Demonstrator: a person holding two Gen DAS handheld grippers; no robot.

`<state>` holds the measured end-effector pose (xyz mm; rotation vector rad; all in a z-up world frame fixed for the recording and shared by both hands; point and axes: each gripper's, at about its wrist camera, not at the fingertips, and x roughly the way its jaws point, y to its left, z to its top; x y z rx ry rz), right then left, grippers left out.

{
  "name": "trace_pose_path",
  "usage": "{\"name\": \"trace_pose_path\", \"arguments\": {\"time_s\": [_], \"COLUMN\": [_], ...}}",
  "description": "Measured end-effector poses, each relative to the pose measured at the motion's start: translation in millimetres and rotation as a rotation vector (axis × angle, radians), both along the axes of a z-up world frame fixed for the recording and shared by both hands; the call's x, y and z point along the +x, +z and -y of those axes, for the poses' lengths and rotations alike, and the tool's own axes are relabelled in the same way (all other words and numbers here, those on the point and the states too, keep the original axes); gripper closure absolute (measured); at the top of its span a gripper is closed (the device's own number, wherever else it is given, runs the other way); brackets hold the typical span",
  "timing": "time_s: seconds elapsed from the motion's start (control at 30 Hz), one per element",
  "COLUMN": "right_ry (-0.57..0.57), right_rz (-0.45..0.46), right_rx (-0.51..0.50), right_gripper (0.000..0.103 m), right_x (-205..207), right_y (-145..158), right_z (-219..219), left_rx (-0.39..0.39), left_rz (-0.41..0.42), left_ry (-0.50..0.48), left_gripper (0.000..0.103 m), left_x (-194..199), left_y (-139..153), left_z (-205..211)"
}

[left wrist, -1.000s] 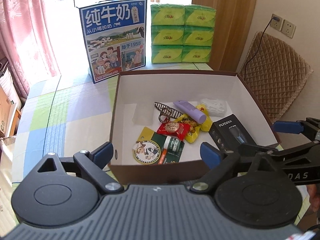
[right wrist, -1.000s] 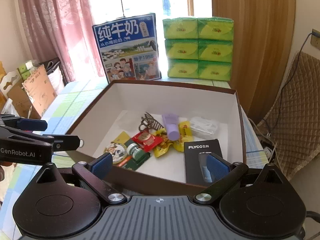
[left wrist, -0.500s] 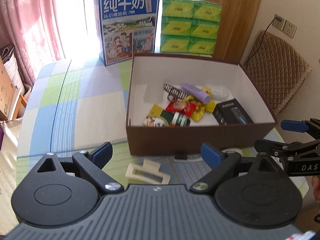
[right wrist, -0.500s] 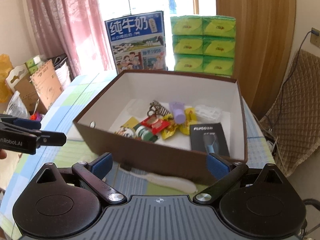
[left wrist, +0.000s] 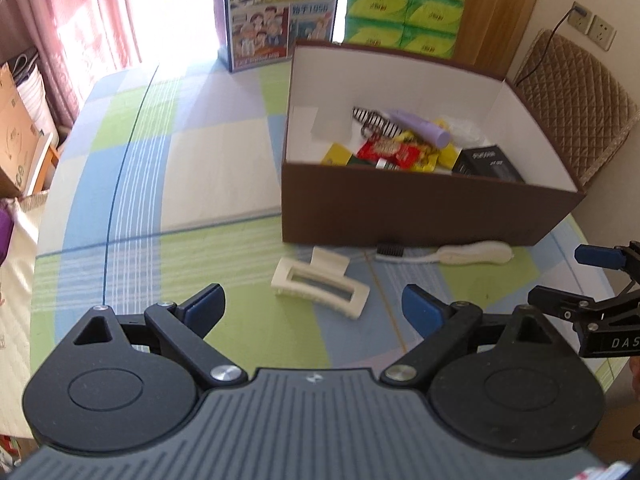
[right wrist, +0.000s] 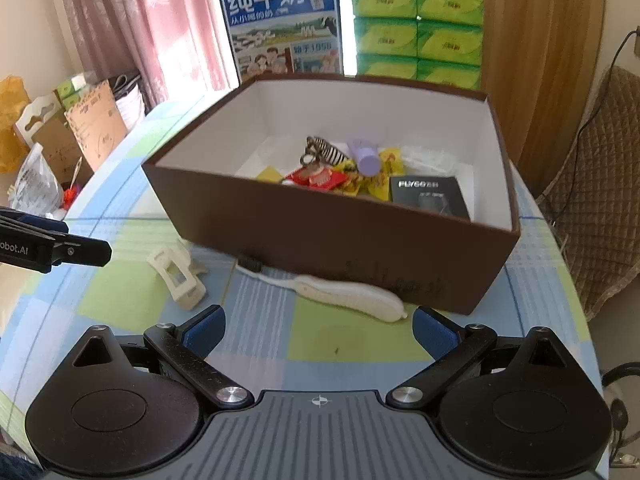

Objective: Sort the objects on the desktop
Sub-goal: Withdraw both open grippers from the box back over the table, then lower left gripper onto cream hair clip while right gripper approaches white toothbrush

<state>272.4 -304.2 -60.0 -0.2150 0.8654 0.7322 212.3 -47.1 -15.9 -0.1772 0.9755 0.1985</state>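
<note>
A brown box with white inside stands on the checked tablecloth. It holds a purple tube, a striped hair clip, snack packets and a black Flyco carton. On the cloth in front of the box lie a cream hair claw and a white toothbrush. My left gripper is open just short of the hair claw. My right gripper is open, near the toothbrush handle.
A blue milk carton and stacked green tissue packs stand behind the box. A quilted chair is at the right, cardboard boxes and bags at the left. The table edge curves near the right gripper.
Both grippers have pulled back and down from over the box toward the table's front. The hair claw and toothbrush have come into view in front of the box. Both stay open.
</note>
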Motion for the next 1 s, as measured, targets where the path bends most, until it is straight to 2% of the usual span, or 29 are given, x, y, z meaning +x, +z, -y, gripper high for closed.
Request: {"name": "trace_pose_path", "arguments": {"time_s": [0.27, 0.43, 0.67, 0.73, 0.77, 1.0], "right_ry": [-0.007, 0.018, 0.089, 0.126, 0.15, 0.245], "right_rz": [-0.009, -0.007, 0.021, 0.027, 0.031, -0.019], "right_rx": [-0.008, -0.043, -0.092, -0.112, -0.123, -0.132], "right_gripper": [0.006, 0.025, 0.042, 0.053, 0.056, 0.059], "right_x": [20, 41, 58, 57, 55, 36], "right_y": [-30, -54, -81, -85, -85, -80], "right_z": [2, 3, -1, -3, -4, 1], "left_rx": [-0.002, 0.003, 0.0, 0.001, 0.001, -0.036], "left_rz": [-0.029, -0.048, -0.082, -0.088, -0.089, -0.108], "left_ry": [0.016, 0.038, 0.071, 0.077, 0.079, 0.071], "left_gripper": [0.01, 0.01, 0.01, 0.01, 0.01, 0.01], "left_x": [7, 12, 18, 18, 18, 22], "left_y": [-12, -21, -32, -34, -34, -45], "left_z": [-3, -9, -18, -20, -21, -20]}}
